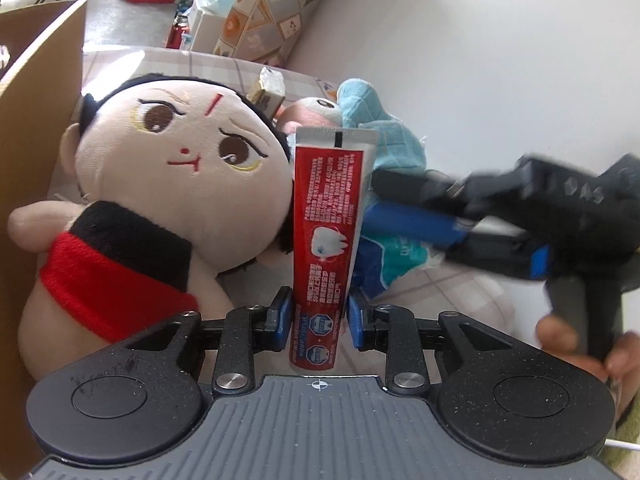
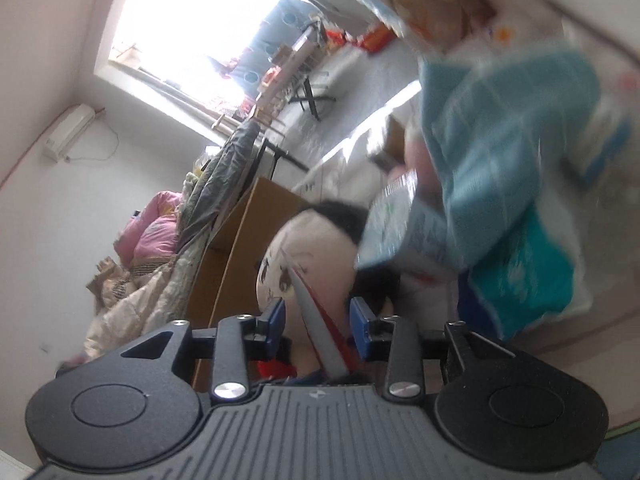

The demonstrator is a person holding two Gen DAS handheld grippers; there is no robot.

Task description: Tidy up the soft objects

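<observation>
My left gripper (image 1: 319,312) is shut on a red toothpaste tube (image 1: 330,216) and holds it upright. Behind it lies a large plush doll (image 1: 160,184) with a black and red outfit, next to a blue plush toy (image 1: 380,128) and a teal packet (image 1: 404,260). My right gripper (image 1: 400,200) reaches in from the right, fingers pointing at the blue toy. In the blurred right wrist view the right gripper (image 2: 318,316) has its jaws apart; the tube's edge (image 2: 320,332) shows between them without touching, with the doll (image 2: 304,256) and blue toy (image 2: 500,140) beyond.
A cardboard box (image 1: 40,80) stands at the left, also in the right wrist view (image 2: 240,240). A patterned cushion (image 1: 276,4) leans against the white wall behind. Everything lies on a checked bedcover (image 1: 192,64). A small snack packet (image 1: 268,92) sits behind the doll's head.
</observation>
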